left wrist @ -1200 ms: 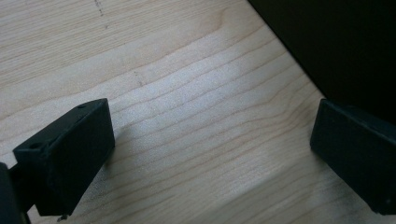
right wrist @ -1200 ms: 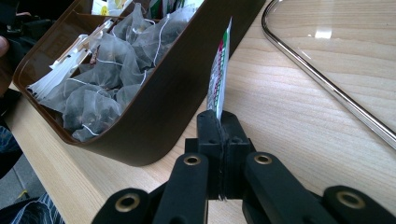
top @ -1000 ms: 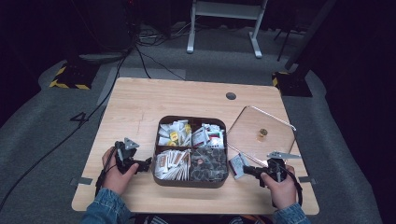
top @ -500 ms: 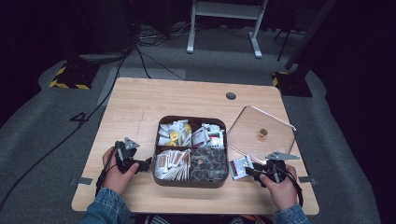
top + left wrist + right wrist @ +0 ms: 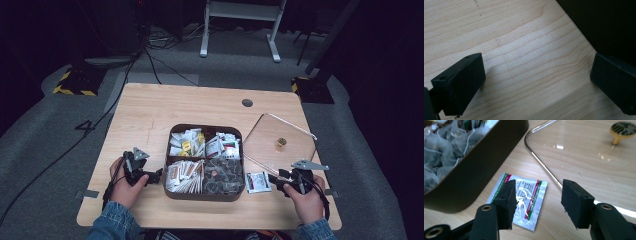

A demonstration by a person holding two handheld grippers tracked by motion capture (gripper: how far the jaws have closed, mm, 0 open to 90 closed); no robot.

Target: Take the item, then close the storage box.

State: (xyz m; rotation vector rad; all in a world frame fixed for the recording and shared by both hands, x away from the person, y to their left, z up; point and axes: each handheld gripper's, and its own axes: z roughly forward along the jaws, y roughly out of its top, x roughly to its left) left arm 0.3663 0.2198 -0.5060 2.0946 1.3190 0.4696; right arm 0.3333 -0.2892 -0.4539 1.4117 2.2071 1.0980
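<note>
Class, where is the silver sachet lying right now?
The silver sachet lies flat on the table, between the brown box and the right gripper.

Pale wooden table (image 5: 150,115) — dark compartment box (image 5: 204,192), clear glass lid (image 5: 285,142), silver sachet (image 5: 258,181) flat on it.

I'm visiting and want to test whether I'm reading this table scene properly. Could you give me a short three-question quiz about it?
1. True or false: the silver packet lies on the table, outside the brown box.
2. Which hand-held gripper is nearest that packet? A) the left hand-held gripper B) the right hand-held gripper
3. What lies flat on the table to the right of the box?

Key
1. True: it lies beside the box's right wall.
2. B: its jaws stand open over the packet, with nothing gripped.
3. The clear lid with its gold knob.
</note>
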